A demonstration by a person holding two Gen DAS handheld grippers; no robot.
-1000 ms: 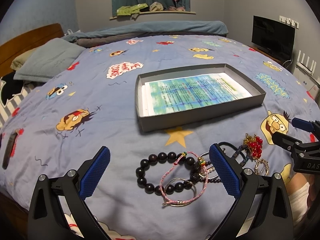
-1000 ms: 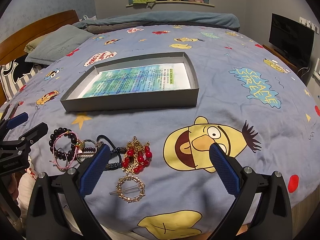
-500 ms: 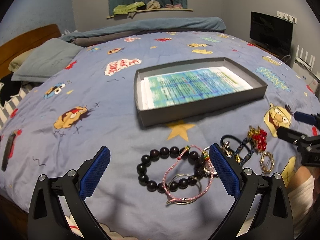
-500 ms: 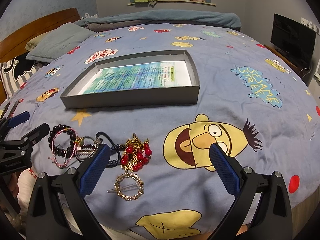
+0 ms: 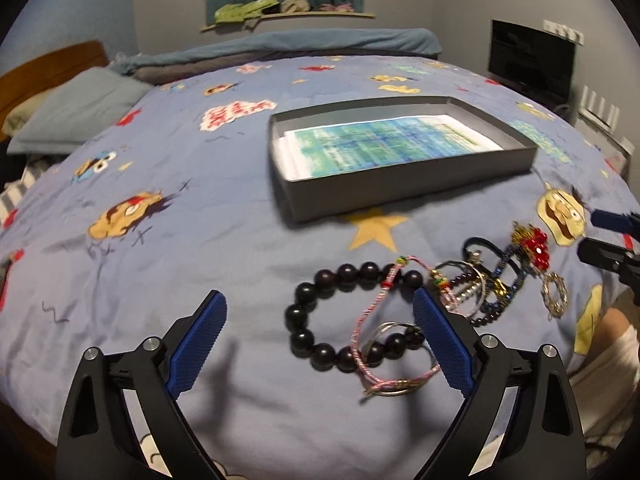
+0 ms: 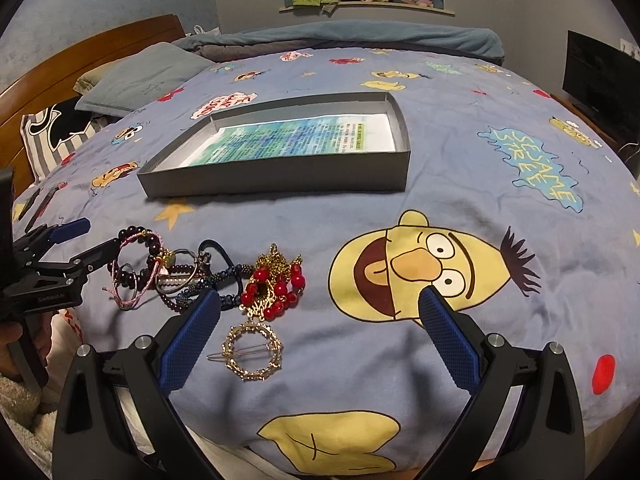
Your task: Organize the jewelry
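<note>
A pile of jewelry lies on the bed's blue cartoon quilt. In the left wrist view a dark bead bracelet [image 5: 320, 312] and a pink cord bracelet [image 5: 372, 320] lie between my open left gripper's [image 5: 320, 344] fingers; silver bangles [image 5: 464, 288] and red-bead gold jewelry [image 5: 534, 246] lie to the right. In the right wrist view my right gripper [image 6: 320, 336] is open above a gold ring hair clip [image 6: 252, 350], below the red-bead piece [image 6: 276, 284]. The left gripper [image 6: 76, 252] shows at the left by the bead bracelet [image 6: 136, 256]. A grey shallow box [image 6: 280, 176] [image 5: 400, 184] with printed paper sits behind.
Pillows [image 5: 76, 108] and a wooden headboard [image 6: 100, 52] are at the left. A folded blanket [image 5: 280, 46] lies at the bed's far end. A TV [image 5: 528, 64] stands at the right. The bed edge is just below both grippers.
My left gripper has shifted left and nearer, so the bead bracelet now sits right of centre between its fingers. My right gripper has eased slightly closer to the hair clip. Both stay open.
</note>
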